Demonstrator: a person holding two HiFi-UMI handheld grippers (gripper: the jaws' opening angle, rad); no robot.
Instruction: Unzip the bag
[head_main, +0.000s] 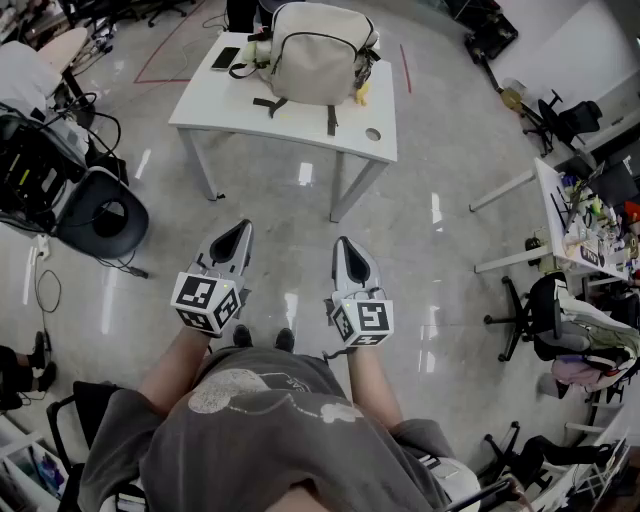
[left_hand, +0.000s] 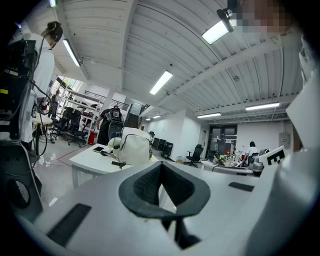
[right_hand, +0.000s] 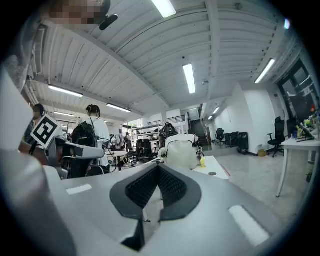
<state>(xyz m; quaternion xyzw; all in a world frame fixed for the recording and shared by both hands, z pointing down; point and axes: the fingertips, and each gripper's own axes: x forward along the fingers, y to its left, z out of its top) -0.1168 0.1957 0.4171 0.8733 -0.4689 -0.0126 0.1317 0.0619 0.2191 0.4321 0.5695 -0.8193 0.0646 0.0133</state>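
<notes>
Floor: glossy grey floor (head_main: 440, 250), open-plan workroom. Both gripper views show a ribbed white ceiling (left_hand: 125, 45) with strip lights.

Task item: cream backpack (head_main: 318, 62) sits on the white tabletop (head_main: 290, 120) at upper centre of the head view, its dark straps lying toward the near edge. A phone (head_main: 225, 57) lies on the tabletop just left of the backpack. A small yellow item (head_main: 361, 95), kind not resolvable, is at its right side. A round hole (head_main: 373, 134) is near the tabletop's lower right corner.

Tongs: left tongs (head_main: 243, 226) and right tongs (head_main: 345, 243) are side by side at frame centre, over bare floor and well apart from the tabletop. Both are clenched, pads meeting, with nothing between them.

Clearance: open floor lies between the tongs and the tabletop's near edge. A black office chair (head_main: 100, 215) stands at left. A cluttered desk (head_main: 556, 205) stands at the right edge, with more chairs at lower right.

View differences: the left gripper view puts the backpack left of centre. The right gripper view has it dead centre, just above the tongs' tips. Only the gripper views show standing people (right_hand: 92, 130) in the background.
</notes>
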